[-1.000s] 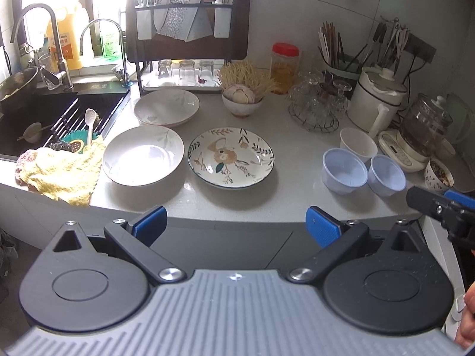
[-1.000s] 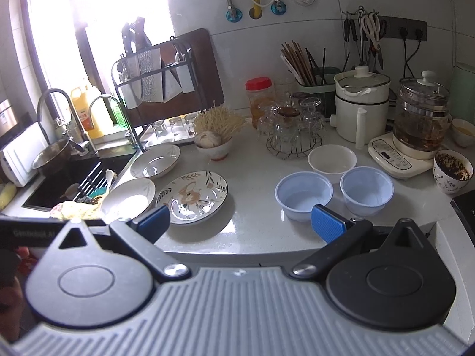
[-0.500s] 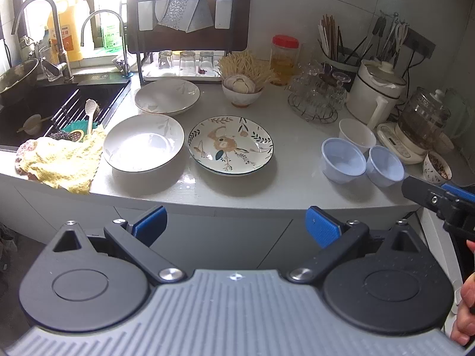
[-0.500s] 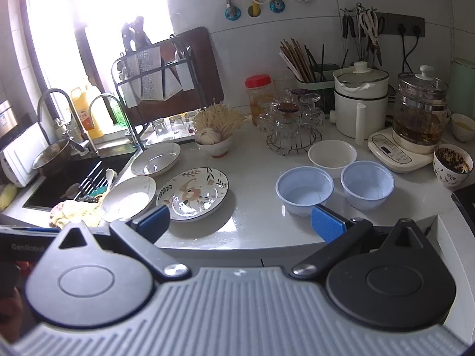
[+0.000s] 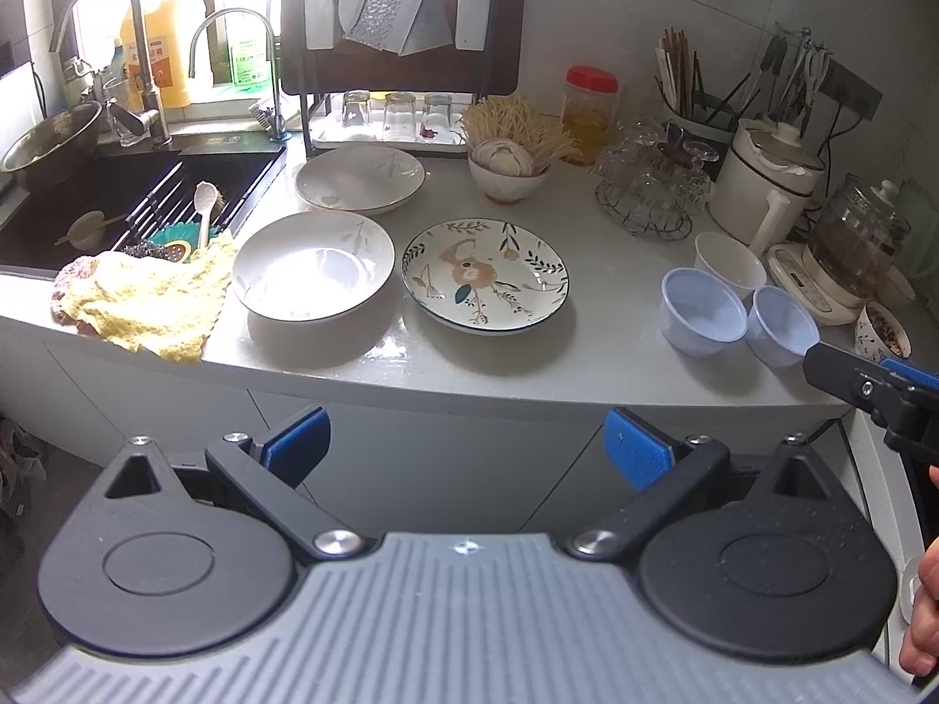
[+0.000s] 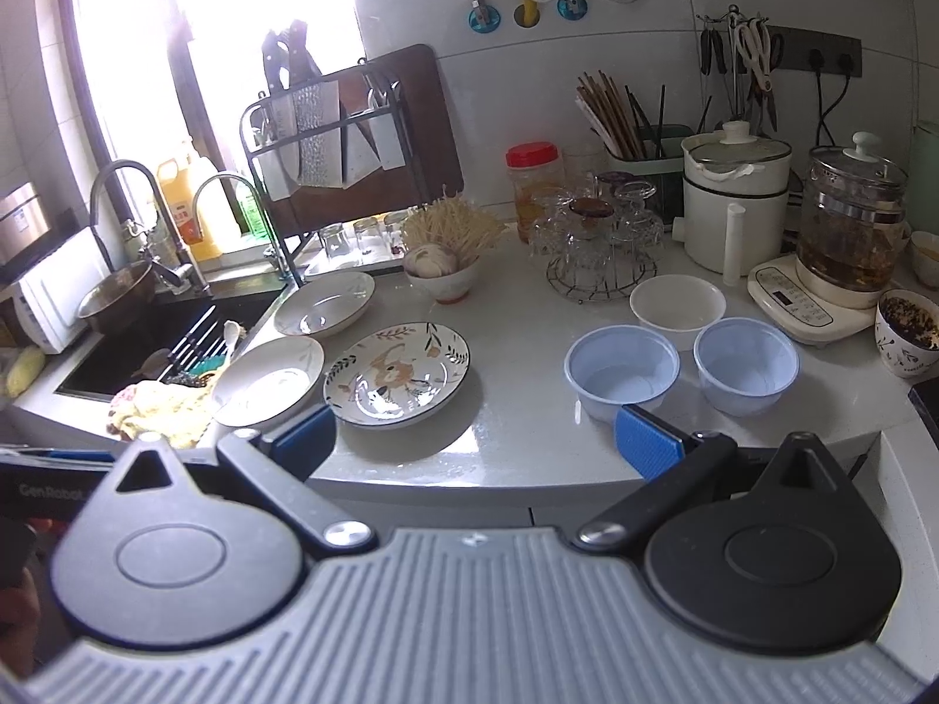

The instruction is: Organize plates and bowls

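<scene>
On the grey counter lie a patterned plate (image 5: 485, 274) (image 6: 397, 374), a white plate (image 5: 313, 265) (image 6: 268, 381) left of it and a second white plate (image 5: 359, 178) (image 6: 324, 303) behind. To the right stand two pale blue bowls (image 5: 702, 312) (image 5: 783, 325) (image 6: 622, 365) (image 6: 745, 365) and a white bowl (image 5: 729, 263) (image 6: 677, 303). My left gripper (image 5: 466, 449) is open and empty, held off the counter's front edge. My right gripper (image 6: 475, 440) is open and empty, in front of the blue bowls; it shows at the right edge of the left wrist view (image 5: 868, 387).
A yellow cloth (image 5: 147, 299) lies by the sink (image 5: 117, 199). A dish rack with glasses (image 5: 399, 111), a bowl of noodles (image 5: 510, 170), a glass stand (image 5: 651, 188), a white cooker (image 5: 763, 182), a glass kettle (image 6: 851, 234) and a cup (image 6: 907, 331) line the back and right.
Both grippers have drawn back from the counter, so more of the cabinet front shows under it. Nothing on the counter has moved.
</scene>
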{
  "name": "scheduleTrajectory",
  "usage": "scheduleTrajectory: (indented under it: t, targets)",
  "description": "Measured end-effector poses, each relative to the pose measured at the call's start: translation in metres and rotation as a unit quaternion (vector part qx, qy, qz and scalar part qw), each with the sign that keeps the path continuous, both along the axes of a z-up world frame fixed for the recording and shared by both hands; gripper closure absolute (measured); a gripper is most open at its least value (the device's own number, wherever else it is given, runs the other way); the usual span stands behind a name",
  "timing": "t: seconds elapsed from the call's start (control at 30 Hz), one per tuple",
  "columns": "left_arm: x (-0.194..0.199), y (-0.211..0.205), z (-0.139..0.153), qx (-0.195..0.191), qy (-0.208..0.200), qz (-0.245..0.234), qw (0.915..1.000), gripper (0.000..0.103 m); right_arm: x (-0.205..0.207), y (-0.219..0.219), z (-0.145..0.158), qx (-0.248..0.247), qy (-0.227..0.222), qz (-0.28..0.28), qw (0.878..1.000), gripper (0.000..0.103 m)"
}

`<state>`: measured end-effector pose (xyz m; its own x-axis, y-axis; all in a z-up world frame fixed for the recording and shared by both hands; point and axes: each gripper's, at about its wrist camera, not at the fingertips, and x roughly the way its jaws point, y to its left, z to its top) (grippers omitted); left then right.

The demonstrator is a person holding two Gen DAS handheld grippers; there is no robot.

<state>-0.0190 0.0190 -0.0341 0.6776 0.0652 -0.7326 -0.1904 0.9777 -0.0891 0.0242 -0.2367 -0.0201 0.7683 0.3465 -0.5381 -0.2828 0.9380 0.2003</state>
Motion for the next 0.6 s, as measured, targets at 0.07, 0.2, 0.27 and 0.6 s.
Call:
scheduleTrajectory:
  t: [0.07,0.2,0.27,0.6]
  targets:
    - [0.0004,-0.0002,-0.0009,-0.002,0.002,0.002,1.0000,0.002,-0.0001,0.0000,-0.0011,0.002,0.003,0.001,1.000,0.000]
    - [0.0003,-0.0005,-0.0020,-0.001,0.005,0.002,1.0000,0.002,0.0004,-0.0004,-0.0015,0.001,0.004,0.001,1.000,0.000]
    - [0.0005,-0.0007,-0.0021,-0.001,0.004,0.003,1.0000,0.002,0.0002,0.0000,-0.0017,0.000,0.004,0.002,1.000,0.000]
    - [0.0017,-0.0026,0.0034,0.000,0.016,0.010,0.9998,0.002,-0.0005,0.0015,0.0014,0.002,0.013,0.015,1.000,0.000]
